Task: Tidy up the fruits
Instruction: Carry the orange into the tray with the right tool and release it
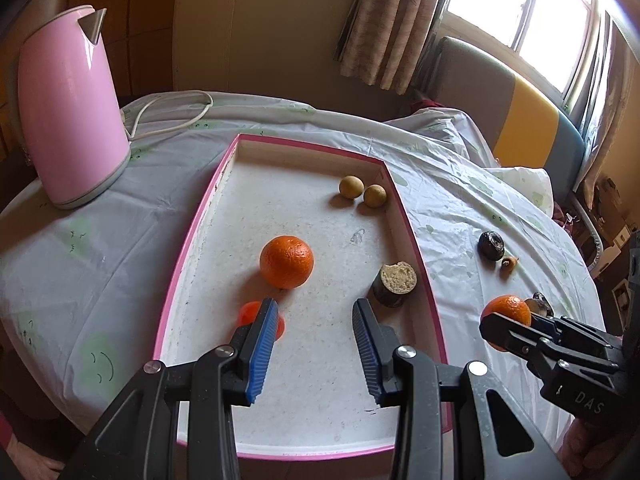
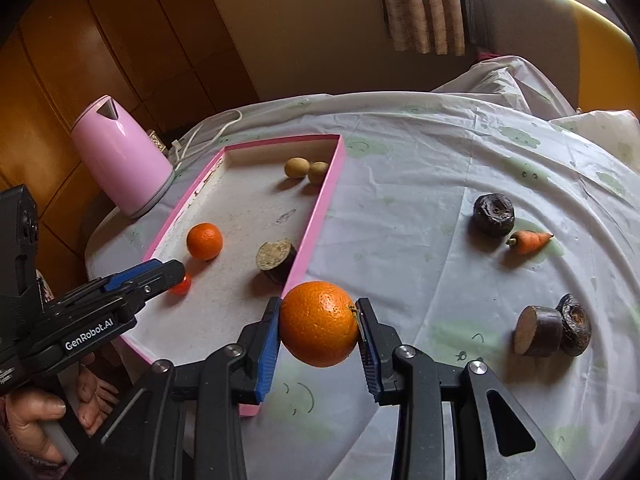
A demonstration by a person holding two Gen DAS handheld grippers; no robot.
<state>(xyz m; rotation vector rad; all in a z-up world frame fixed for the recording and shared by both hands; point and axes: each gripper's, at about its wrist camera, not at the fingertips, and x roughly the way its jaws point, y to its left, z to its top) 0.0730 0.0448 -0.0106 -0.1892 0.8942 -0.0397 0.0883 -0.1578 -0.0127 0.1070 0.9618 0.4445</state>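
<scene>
Right gripper point(image 2: 318, 322) clamped a round orange point(image 2: 319, 323) just beside the pink-rimmed shallow tray point(image 2: 320, 208); left gripper point(image 1: 316, 316) apart, empty, above tray holding another orange point(image 1: 286, 262), possibly two longans point(image 1: 363, 191)

This is a room in a home. A round table point(image 2: 440, 184) has a plastic cloth point(image 1: 80, 248) with smiley faces on it. A pink kettle point(image 1: 68, 108) stands on it. Curtains point(image 1: 392, 20) hang by a sunny window point(image 1: 532, 8). A soft seat point(image 1: 508, 104) is near the wall.
</scene>
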